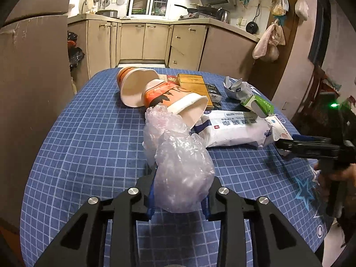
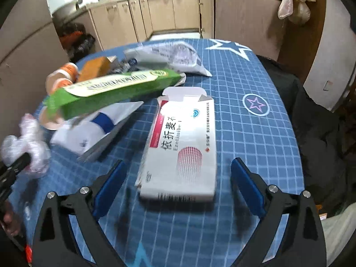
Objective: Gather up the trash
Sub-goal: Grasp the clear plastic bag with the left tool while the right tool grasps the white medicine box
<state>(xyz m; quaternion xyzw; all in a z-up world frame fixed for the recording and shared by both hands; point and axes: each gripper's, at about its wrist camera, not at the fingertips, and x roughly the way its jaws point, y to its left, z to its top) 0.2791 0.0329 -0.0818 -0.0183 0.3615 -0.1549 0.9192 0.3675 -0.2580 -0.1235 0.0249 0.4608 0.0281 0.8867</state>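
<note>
Crumpled clear plastic wrap (image 1: 178,166) stands between the fingers of my left gripper (image 1: 184,178), which is shut on it just above the blue checked tablecloth (image 1: 89,144). The right wrist view shows that wrap (image 2: 33,146) at the far left. A white medicine box (image 2: 180,146) with red print lies flat between the wide blue pads of my open right gripper (image 2: 179,161); the pads do not touch it. From the left wrist view, the right gripper (image 1: 282,144) hovers at that box's end (image 1: 278,131).
Two orange-and-white paper cups (image 1: 175,100) lie on their sides beside a gold box (image 1: 192,84). A white wipes pack (image 2: 98,131), a green carton (image 2: 111,89) and a crumpled white bag (image 2: 169,57) sit behind the medicine box. Kitchen cabinets (image 1: 155,40) stand beyond the table.
</note>
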